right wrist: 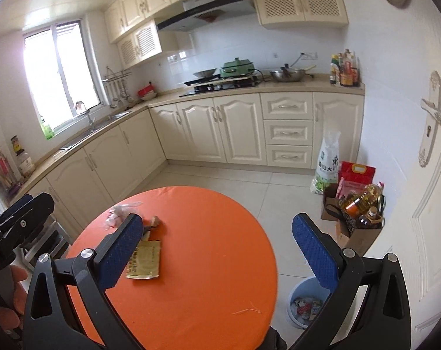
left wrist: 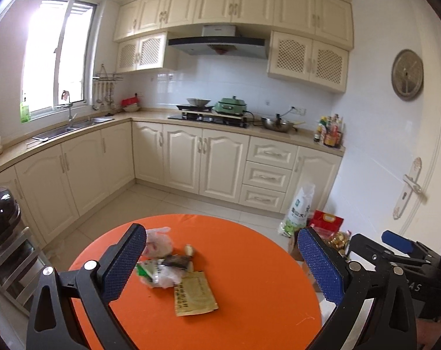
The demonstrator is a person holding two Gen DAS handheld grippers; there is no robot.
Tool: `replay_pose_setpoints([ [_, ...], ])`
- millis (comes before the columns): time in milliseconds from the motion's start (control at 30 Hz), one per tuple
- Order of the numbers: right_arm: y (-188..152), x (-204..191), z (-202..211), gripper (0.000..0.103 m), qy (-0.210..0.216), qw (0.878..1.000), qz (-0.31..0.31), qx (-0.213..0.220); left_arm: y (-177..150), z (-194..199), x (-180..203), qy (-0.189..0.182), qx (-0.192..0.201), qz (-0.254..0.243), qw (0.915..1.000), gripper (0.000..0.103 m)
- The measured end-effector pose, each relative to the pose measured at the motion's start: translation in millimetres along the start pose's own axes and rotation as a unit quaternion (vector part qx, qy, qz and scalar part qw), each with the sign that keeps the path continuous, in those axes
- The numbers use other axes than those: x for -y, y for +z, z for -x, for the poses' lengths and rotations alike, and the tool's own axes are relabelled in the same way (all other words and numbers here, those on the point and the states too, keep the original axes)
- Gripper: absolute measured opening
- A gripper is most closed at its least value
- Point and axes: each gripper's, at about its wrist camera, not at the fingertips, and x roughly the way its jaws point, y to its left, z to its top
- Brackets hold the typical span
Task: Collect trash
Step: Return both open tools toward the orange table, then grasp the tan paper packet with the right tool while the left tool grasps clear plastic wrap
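Observation:
Trash lies in a heap on the round orange table (left wrist: 249,277): a gold foil packet (left wrist: 194,294), crumpled clear and green wrappers (left wrist: 159,275), a white plastic bag (left wrist: 156,240) and a small brown scrap (left wrist: 189,250). My left gripper (left wrist: 220,265) hovers open above the table, its jaws wide apart on either side of the heap. In the right wrist view the gold foil packet (right wrist: 146,259) and white plastic bag (right wrist: 119,213) lie by my left finger. My right gripper (right wrist: 217,250) is open and holds nothing. A pale blue bin (right wrist: 302,303) with trash inside stands on the floor right of the table.
Cream cabinets (left wrist: 191,157) and a counter with a stove wrap the far side. Rice bags (right wrist: 328,163) and a cardboard box of oil bottles (right wrist: 357,213) stand by the white door (right wrist: 410,145). A metal rack (left wrist: 10,265) is left of the table.

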Motion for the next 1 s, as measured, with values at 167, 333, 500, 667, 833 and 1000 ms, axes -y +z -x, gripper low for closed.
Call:
replay_pose_setpoints([
  [167,5,-57,6,0.103,0.035,0.998,0.044,0.021,-26,48,-30,0.046,0.012,0.037,0.9981,0.102],
  [333,4,-107,13,0.103,0.060,0.993,0.090,0.039,-46,87,-43,0.084,0.025,0.051,0.9949,0.102],
  [500,-2,-129,7,0.103,0.075,0.990,0.116,0.039,-66,100,-38,0.104,0.019,0.066,0.9922,0.102],
  [667,-16,-132,-30,0.103,0.068,0.990,0.126,-0.004,-67,77,-35,0.109,-0.006,0.078,0.9910,0.102],
  [833,-37,-132,-75,0.103,0.067,0.987,0.129,-0.062,-58,37,-38,0.107,-0.041,0.083,0.9899,0.102],
  [1000,-67,-129,-133,0.103,0.059,0.981,0.132,-0.128,-32,-23,-45,0.110,-0.081,0.087,0.9868,0.102],
])
